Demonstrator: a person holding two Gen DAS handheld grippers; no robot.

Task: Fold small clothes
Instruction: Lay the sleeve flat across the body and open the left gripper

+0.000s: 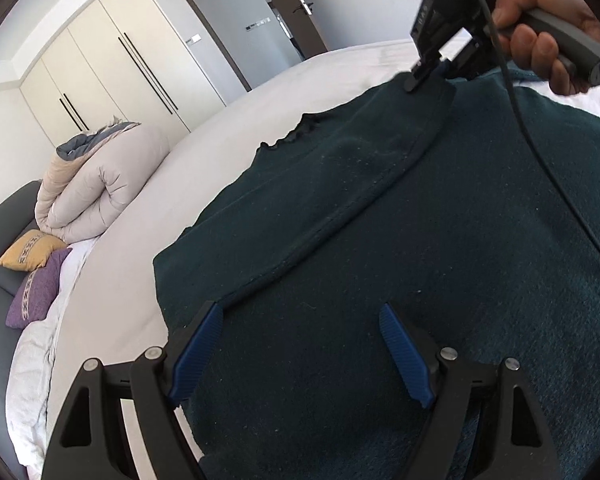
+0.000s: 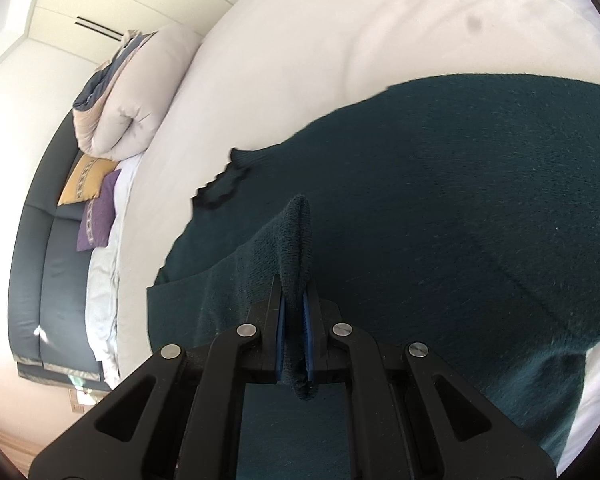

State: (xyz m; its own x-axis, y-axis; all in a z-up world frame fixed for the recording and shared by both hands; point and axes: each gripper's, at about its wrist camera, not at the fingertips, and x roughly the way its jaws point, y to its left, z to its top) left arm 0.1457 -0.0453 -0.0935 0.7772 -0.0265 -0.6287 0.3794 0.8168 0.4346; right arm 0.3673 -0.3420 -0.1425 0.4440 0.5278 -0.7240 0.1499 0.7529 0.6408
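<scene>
A dark green knit garment (image 1: 420,240) lies spread on a white bed (image 1: 188,184). My left gripper (image 1: 300,320) is open, its blue pads (image 1: 404,356) wide apart just above the garment's near part, beside its left edge. My right gripper (image 1: 428,74), held by a hand at the far end of a folded flap, is shut on the garment's edge. In the right wrist view that gripper (image 2: 294,292) pinches a raised fold of the garment (image 2: 460,200) between its blue pads (image 2: 309,320).
A rolled beige duvet (image 1: 96,192) lies at the bed's head, with a yellow cushion (image 1: 28,254) and a purple cushion (image 1: 40,288) against a dark headboard (image 1: 0,240). Cream wardrobes (image 1: 112,64) and a door (image 1: 252,24) stand beyond. A cable (image 1: 540,152) hangs over the garment.
</scene>
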